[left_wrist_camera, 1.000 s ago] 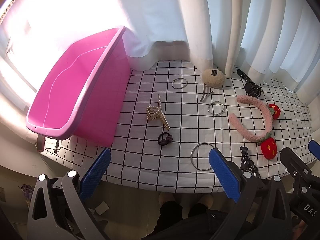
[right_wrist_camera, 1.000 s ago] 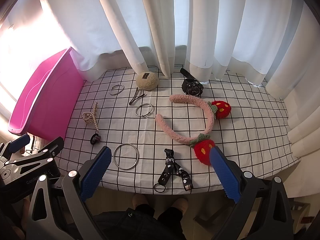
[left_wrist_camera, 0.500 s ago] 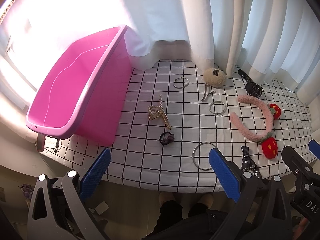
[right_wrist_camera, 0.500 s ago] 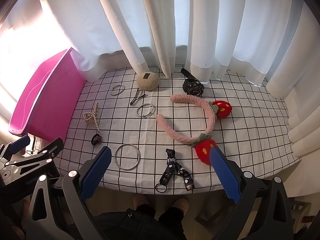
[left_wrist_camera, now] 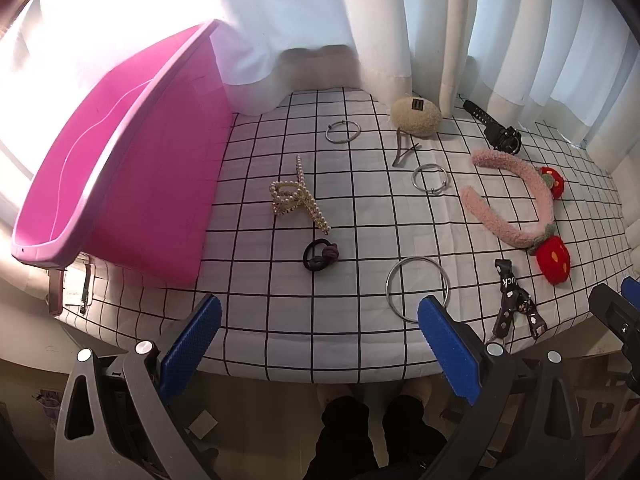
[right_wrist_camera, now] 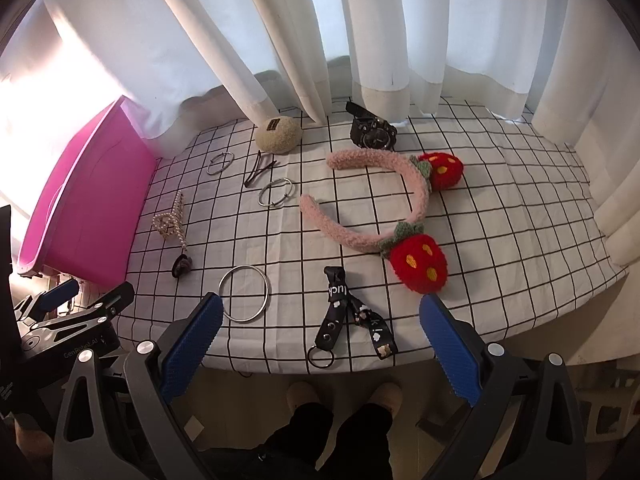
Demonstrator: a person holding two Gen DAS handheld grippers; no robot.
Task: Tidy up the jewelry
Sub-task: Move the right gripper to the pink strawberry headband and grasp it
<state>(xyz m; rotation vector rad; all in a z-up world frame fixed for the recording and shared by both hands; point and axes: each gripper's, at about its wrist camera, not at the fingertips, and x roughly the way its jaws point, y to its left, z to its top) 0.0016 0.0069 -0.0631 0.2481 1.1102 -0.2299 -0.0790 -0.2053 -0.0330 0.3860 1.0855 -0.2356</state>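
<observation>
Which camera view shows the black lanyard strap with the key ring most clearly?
The right wrist view: the black lanyard strap lies whole between the open fingers of the right gripper, with its key ring visible. In the left wrist view the strap is small, near the right edge, and its ring is hard to tell.

Both views have drawn slightly closer to the checked table [left_wrist_camera: 280,320]; nothing else moved.

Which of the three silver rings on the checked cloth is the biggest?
The large plain silver hoop at the cloth's near edge; the two small silver bangles lie farther back, toward the curtain.
</observation>
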